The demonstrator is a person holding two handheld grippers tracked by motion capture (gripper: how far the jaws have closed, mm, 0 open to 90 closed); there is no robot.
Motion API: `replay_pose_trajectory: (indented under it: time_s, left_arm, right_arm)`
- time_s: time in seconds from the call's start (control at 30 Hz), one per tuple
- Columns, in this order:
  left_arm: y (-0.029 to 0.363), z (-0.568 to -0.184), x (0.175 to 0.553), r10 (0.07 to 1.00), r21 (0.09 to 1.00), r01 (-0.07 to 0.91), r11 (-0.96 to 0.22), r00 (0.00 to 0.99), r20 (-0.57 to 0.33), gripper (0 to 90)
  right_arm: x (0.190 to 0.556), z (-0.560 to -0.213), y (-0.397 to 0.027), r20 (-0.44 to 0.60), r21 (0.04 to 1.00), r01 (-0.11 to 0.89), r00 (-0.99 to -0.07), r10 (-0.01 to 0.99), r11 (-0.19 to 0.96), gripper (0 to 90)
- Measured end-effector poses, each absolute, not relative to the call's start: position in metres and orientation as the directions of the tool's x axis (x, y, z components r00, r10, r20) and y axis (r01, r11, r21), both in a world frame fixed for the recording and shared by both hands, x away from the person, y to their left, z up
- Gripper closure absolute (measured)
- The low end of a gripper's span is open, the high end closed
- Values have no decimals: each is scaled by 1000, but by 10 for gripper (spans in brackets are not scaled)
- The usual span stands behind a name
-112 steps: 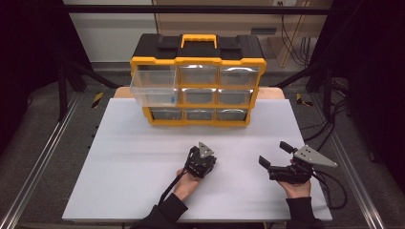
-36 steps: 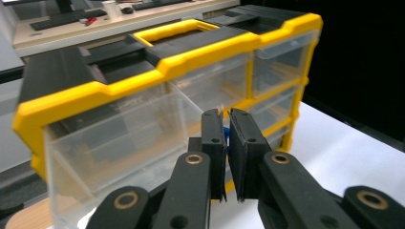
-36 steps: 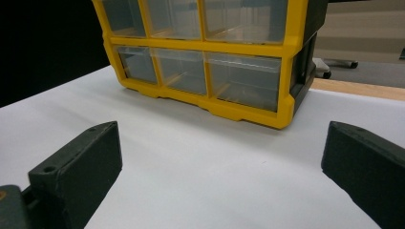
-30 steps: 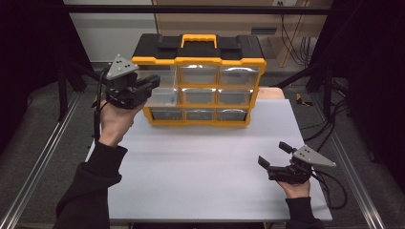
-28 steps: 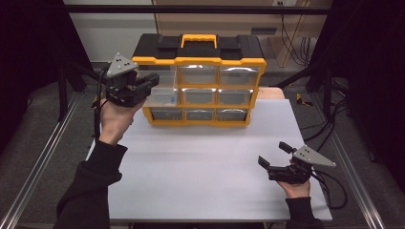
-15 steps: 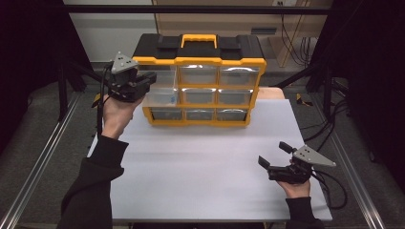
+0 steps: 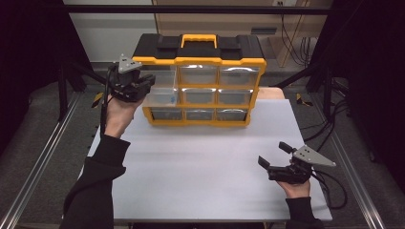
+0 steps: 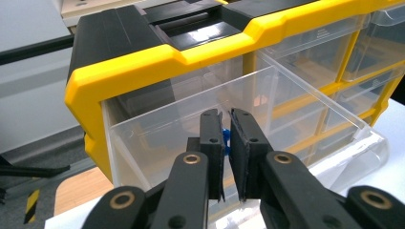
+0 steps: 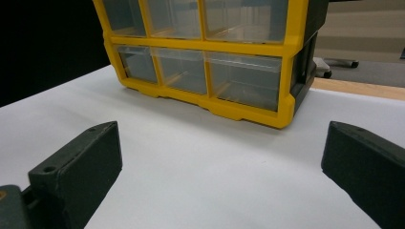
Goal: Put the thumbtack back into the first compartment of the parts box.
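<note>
High view: nine clear drawers in yellow-black organizer (image 7: 200, 81), far table edge; upper-left drawer (image 7: 160, 90) pulled out, left gripper (image 7: 143, 86) at it.

Left gripper view: jaws pressed nearly together, small blue thing (image 8: 226, 138) half hidden between.

Right gripper view: right gripper (image 9: 219, 162) spread, tips cut off.

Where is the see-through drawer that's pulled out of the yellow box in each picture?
High view: the pulled-out drawer sticks out at the organizer's upper left, beside the left gripper.
Left gripper view: it spans the middle, just beyond the nearly shut jaws, with a small blue thing between them.
Right gripper view: I can't pick it out among the drawers there.
Shared landmark: the yellow frame.
</note>
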State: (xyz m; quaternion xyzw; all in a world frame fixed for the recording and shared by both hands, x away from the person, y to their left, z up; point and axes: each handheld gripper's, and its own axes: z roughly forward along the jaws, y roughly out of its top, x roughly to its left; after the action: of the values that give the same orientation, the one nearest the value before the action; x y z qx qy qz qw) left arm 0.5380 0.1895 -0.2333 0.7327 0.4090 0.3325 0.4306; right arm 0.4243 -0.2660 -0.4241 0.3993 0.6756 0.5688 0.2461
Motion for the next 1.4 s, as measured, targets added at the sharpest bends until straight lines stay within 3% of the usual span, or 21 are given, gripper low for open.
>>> replay_pose_trajectory:
  time_s: [0.27,0.6,0.83,0.97,1.4]
  left_arm:
    - [197,-231,531,886,926,286,-247,454,96,688]
    - [225,-239,493,849,973,163,-165,526,56,361]
    - [244,-262,468,842,979,153,-132,538,30,151]
    - [250,-287,456,836,973,152,-174,545,64,91]
    - [258,-371,438,813,971,197,-136,583,-4,40]
  right_arm:
    - [424,-424,-267,117,968,250,-563,818,34,10]
    - [424,-424,-266,122,966,256,-561,819,31,10]
    - [424,-424,-266,129,966,258,-562,817,25,10]
    - [424,-424,-266,125,967,255,-563,817,28,9]
    - [424,-424,-266,118,967,251,-569,814,35,9]
